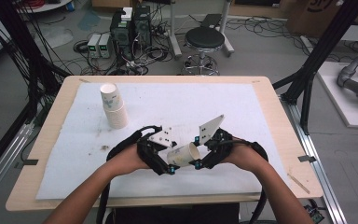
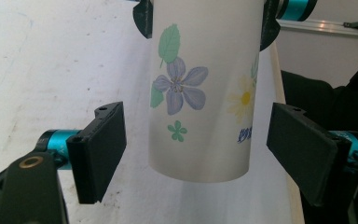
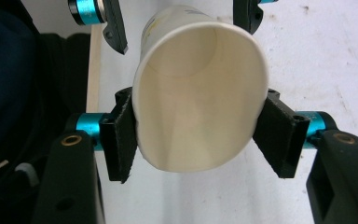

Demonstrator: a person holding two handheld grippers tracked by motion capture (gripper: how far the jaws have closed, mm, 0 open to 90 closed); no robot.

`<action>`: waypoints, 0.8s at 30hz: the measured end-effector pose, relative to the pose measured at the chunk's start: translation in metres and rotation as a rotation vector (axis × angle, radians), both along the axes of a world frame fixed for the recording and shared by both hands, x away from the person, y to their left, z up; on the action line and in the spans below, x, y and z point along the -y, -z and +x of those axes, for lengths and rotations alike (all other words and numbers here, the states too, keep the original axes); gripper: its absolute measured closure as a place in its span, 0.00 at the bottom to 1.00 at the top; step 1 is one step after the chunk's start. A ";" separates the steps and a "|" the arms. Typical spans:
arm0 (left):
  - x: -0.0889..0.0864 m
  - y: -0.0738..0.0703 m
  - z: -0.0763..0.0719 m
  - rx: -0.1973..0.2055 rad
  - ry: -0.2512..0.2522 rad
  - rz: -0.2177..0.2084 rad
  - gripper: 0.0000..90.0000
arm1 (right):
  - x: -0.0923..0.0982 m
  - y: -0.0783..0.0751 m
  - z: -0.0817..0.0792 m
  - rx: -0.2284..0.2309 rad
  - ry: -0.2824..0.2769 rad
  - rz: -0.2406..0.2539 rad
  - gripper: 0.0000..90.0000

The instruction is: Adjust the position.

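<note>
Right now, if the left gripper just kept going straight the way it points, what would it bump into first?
Probably the right gripper. The flowered paper cup already sits between the left gripper's open jaws, untouched, so its body would meet the cup's base. Depth is hard to judge.

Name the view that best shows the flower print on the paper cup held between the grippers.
Left gripper view: the paper cup turns its purple and yellow flowers to the camera. The right gripper view looks into its squeezed open mouth; the high view shows it small and sideways.
</note>
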State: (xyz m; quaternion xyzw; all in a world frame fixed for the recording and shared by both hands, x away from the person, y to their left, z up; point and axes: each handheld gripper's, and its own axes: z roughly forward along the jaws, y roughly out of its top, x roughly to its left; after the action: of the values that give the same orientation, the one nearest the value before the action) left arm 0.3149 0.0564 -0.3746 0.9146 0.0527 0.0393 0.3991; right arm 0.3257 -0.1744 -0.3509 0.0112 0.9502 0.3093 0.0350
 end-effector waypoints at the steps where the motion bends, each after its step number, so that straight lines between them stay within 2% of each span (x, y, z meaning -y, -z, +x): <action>1: 0.000 0.000 0.000 -0.003 -0.002 0.005 0.22 | -0.001 0.000 0.000 -0.003 -0.001 -0.003 0.41; 9: 0.003 0.000 0.001 -0.010 0.010 0.071 0.23 | -0.006 0.003 0.001 -0.007 -0.011 -0.040 0.41; 24: 0.013 0.005 0.003 -0.035 0.031 0.096 0.31 | -0.018 0.004 -0.002 -0.003 -0.030 -0.091 0.41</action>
State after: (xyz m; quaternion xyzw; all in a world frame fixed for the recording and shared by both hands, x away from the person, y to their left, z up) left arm 0.3178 0.0434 -0.3797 0.9340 0.0438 0.0195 0.3541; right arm 0.3234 -0.1568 -0.3549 -0.0041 0.9635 0.2661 0.0292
